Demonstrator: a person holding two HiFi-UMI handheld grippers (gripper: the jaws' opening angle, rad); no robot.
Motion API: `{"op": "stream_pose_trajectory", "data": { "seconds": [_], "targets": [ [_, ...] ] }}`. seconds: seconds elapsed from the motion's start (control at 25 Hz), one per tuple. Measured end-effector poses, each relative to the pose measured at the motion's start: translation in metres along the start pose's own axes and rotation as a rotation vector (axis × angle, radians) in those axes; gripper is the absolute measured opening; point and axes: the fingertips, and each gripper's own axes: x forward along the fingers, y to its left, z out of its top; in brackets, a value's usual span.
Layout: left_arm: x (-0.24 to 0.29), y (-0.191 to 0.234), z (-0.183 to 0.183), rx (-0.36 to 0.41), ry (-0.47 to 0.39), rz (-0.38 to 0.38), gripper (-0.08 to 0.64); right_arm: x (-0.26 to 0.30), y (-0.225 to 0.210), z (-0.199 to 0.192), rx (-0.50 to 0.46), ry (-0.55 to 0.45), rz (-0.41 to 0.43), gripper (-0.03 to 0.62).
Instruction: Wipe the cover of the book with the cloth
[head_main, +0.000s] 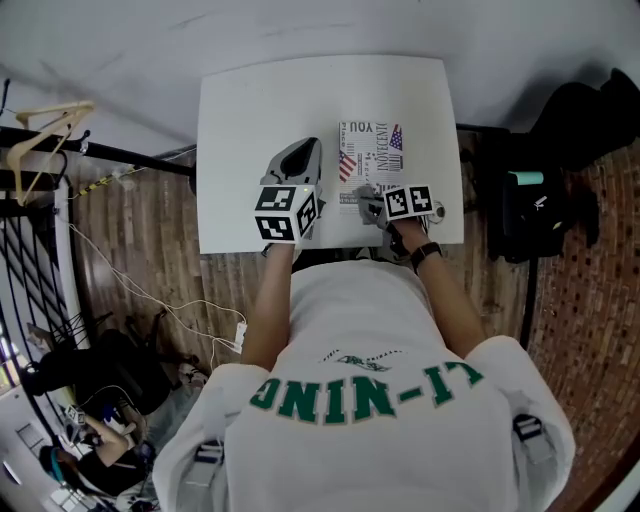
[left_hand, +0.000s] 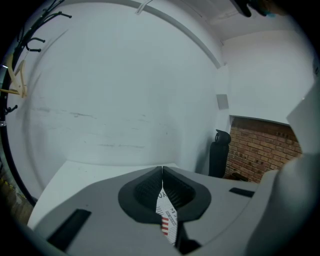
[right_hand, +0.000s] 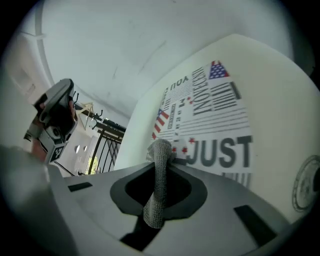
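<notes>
Left gripper (left_hand: 162, 172) was clenched on the left edge of the book (head_main: 375, 160), which lay flat on the right half of the table (head_main: 250, 130). The book was judged light and prone to sliding, so an edge hold suits. Right gripper (right_hand: 160, 150) pinched the soft, limp cloth (right_hand: 159, 185), its end at the cover's near part.

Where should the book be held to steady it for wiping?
Its left edge, from the left: the book lies flat, so only a thin edge fits between jaws. The left gripper is shut there, leaving the rest open to the cloth.
</notes>
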Motion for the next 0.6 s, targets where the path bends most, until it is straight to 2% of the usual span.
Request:
{"op": "stream_pose_trajectory", "data": {
  "seconds": [0.2,0.4,0.6],
  "targets": [
    [0.021,-0.02,0.003,0.02,0.013,-0.076,0.017,-0.052,-0.051,0.0,0.117,-0.111,-0.078,0.044],
    [0.04,-0.037,0.007,0.038,0.02,-0.136,0.017,-0.072,-0.071,-0.005,0.183,-0.178,-0.116,0.044],
    [0.047,-0.041,0.015,0.051,0.008,-0.16,0.017,-0.072,-0.07,0.0,0.153,-0.173,-0.163,0.045]
  ]
}}
